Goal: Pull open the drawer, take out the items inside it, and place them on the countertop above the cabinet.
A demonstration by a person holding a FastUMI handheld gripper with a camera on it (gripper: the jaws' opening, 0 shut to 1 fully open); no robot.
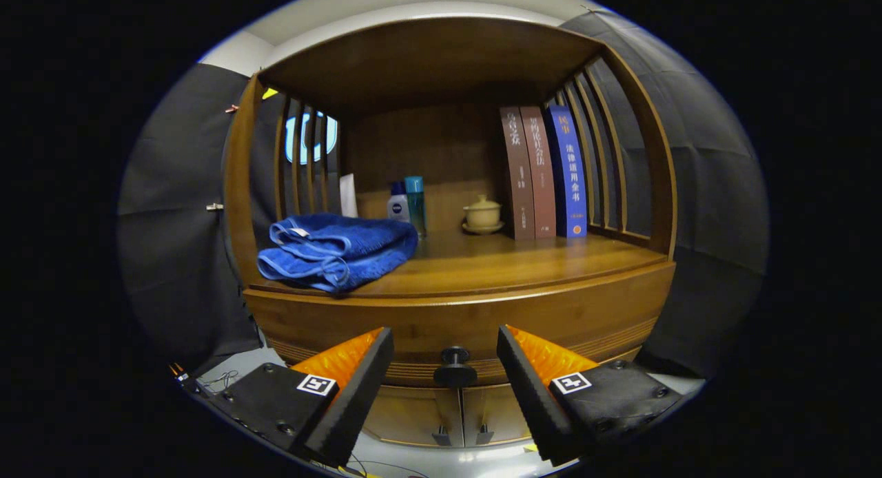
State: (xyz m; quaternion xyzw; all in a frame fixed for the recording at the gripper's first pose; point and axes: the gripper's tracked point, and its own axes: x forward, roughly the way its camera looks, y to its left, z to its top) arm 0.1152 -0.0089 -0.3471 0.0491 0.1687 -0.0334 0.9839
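We are at the first step: the drawer (462,319) is closed, its front flush under the countertop (524,264), and nothing has come out of it yet. Our gripper (446,357) faces the cabinet with its jaws wide apart, holding nothing. The drawer knob (455,368) sits between the two fingers (358,388), roughly centred in the gap and a little beyond the tips, though the fisheye makes it hard to say whether the pads already flank it or stop just short.

The next move, as we judge it, calls for easing forward until the pads straddle the knob, closing on its stem, and pulling straight back, level with the drawer front, so the grip does not slip off the small round head.

Above the knob, the countertop already carries things. A folded blue towel (337,251) lies up and to the left of the knob, hanging slightly over the front edge. Behind the towel stand two bottles (408,202); straight above the knob, far back, is a lidded cup (482,214); up and to the right, three books (544,175) stand upright. The bare wood above and right of the knob looks the best landing place. Below the knob are two lower cabinet doors (462,412).
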